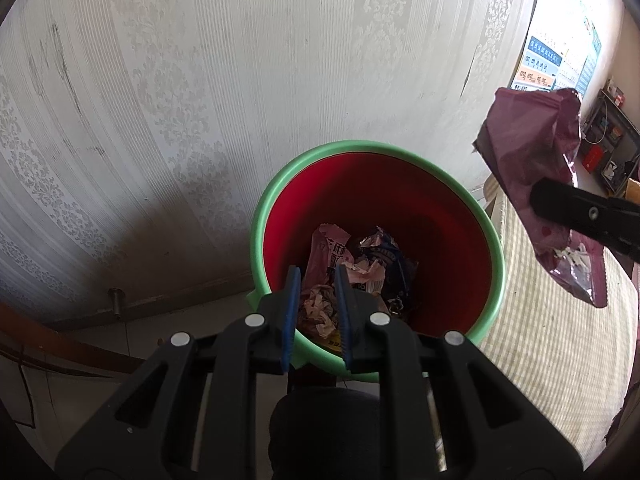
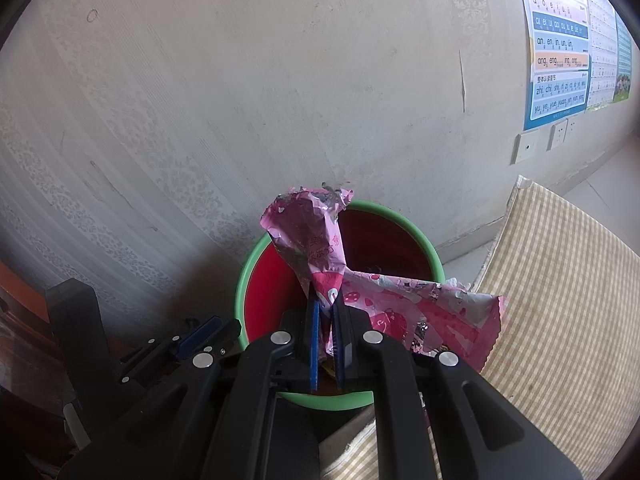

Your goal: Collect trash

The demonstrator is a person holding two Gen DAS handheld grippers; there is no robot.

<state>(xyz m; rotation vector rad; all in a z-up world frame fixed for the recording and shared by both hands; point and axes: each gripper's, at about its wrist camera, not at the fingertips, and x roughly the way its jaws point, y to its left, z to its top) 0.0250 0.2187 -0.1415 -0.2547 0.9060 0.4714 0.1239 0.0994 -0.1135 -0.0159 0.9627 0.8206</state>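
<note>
- Right gripper (image 2: 326, 320): clenched on pink foil wrapper (image 2: 320, 252), pinched at a crumpled waist and held above the bin, apparently for dropping.
- Left gripper (image 1: 318, 312): jaws slightly parted, nothing between them, poised over the bin's near rim.
- Bin (image 1: 280, 184): green rim, red inside, against the wallpapered wall, beside a checked mat (image 2: 560, 280); crumpled wrappers (image 1: 352, 268) lay at its bottom.

Pink wrapper (image 2: 320, 264): shiny, crumpled, with small pictures and writing. Pinched at its middle, hanging in air, one end sticking up, other end flopping to right, over bin rim.

Bin (image 1: 486, 224): round, red inside, green rim, upright on floor beside wall.

Old trash (image 1: 352, 276): crumpled pink and blue wrappers piled at bin bottom.
</note>
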